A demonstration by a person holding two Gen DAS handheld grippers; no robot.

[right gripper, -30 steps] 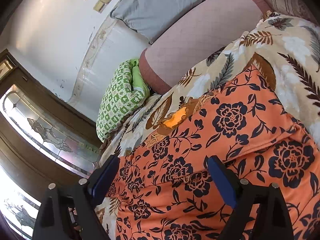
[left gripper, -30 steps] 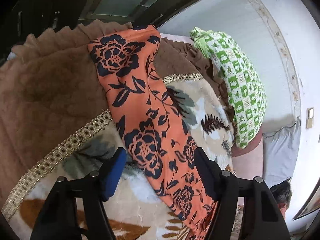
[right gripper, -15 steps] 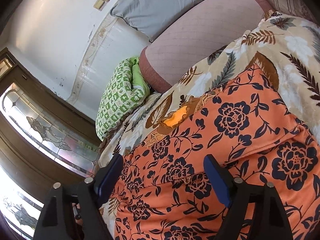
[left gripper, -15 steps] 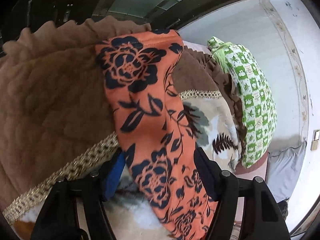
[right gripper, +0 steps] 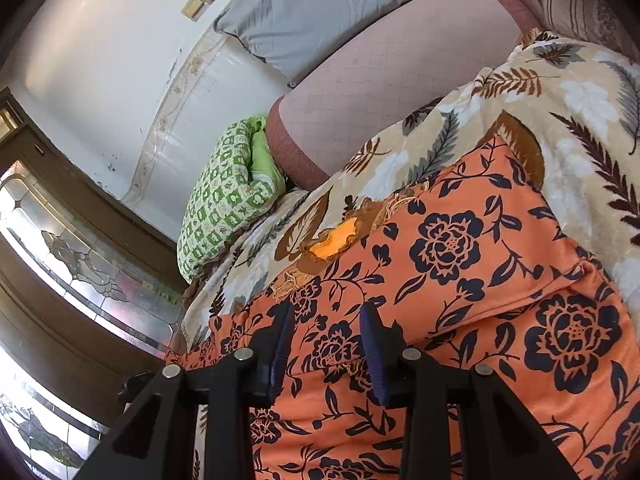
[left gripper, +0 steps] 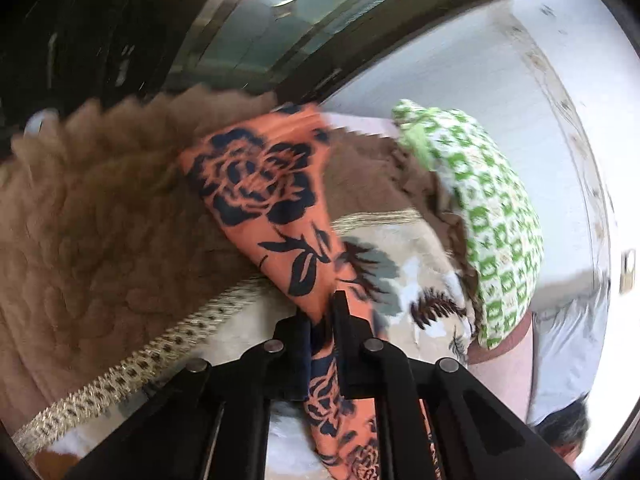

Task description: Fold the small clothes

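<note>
An orange garment with dark blue flowers lies on a leaf-print blanket. In the left wrist view a narrow strip of the garment (left gripper: 276, 208) runs from the far brown blanket edge down between my fingers. My left gripper (left gripper: 322, 320) is shut on this strip. In the right wrist view the wide part of the garment (right gripper: 460, 280) covers the lower frame. My right gripper (right gripper: 326, 340) has its jaws partly closed, with a gap between the blue pads, resting over a fold of the garment.
The leaf-print blanket (right gripper: 580, 92) has a brown fleece underside (left gripper: 88, 240). A green-and-white pillow (left gripper: 492, 216) lies by the white headboard, with a grey pillow (right gripper: 320, 12) and pink mattress (right gripper: 400, 80) beyond. A glass window (right gripper: 80, 264) is to the left.
My left gripper has closed on the garment strip after moving along it. My right gripper's jaws have narrowed from wide open over the garment.
</note>
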